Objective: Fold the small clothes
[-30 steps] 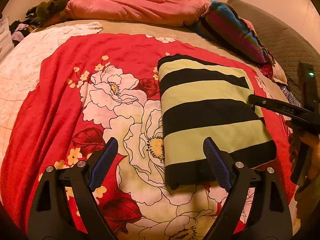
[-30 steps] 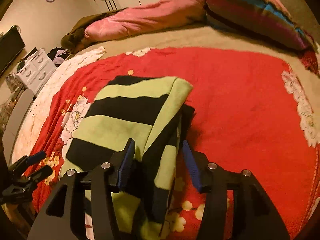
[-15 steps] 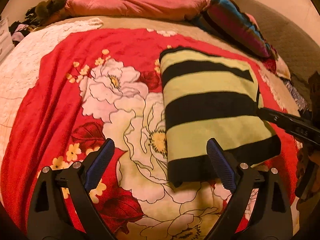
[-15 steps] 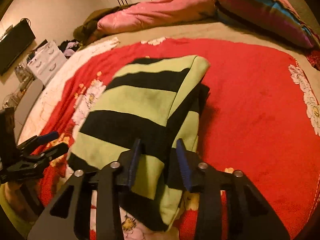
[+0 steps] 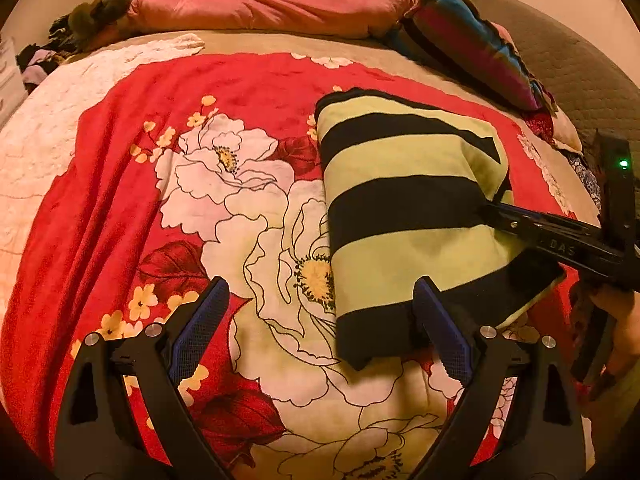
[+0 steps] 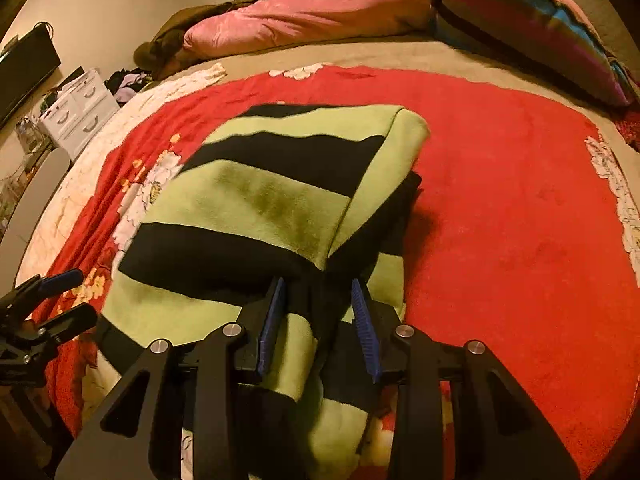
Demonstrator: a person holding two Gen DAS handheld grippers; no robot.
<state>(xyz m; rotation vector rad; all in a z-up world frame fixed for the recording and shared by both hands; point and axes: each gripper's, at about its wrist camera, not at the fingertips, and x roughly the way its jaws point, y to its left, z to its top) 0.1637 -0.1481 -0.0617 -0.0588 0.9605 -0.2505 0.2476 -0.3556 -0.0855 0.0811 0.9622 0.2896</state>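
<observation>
A folded garment with green and black stripes (image 5: 404, 208) lies on a red floral blanket (image 5: 240, 208) on a bed. My left gripper (image 5: 320, 312) is open and empty at the garment's near left corner; its right finger (image 5: 440, 332) rests at the black hem. My right gripper (image 6: 318, 316) has its jaws partly closed around the garment's (image 6: 260, 208) layered right edge, with a gap still between the pads. It shows in the left wrist view (image 5: 560, 240) reaching in from the right.
A pink duvet (image 5: 272, 4) and a striped pillow (image 5: 472, 40) lie at the head of the bed. A white quilt (image 5: 40, 128) covers the left side. White drawers (image 6: 80, 108) stand beyond the bed's left edge.
My right gripper has pushed further onto the garment's edge and its jaws have narrowed around the fabric. My left gripper has moved slightly forward toward the hem.
</observation>
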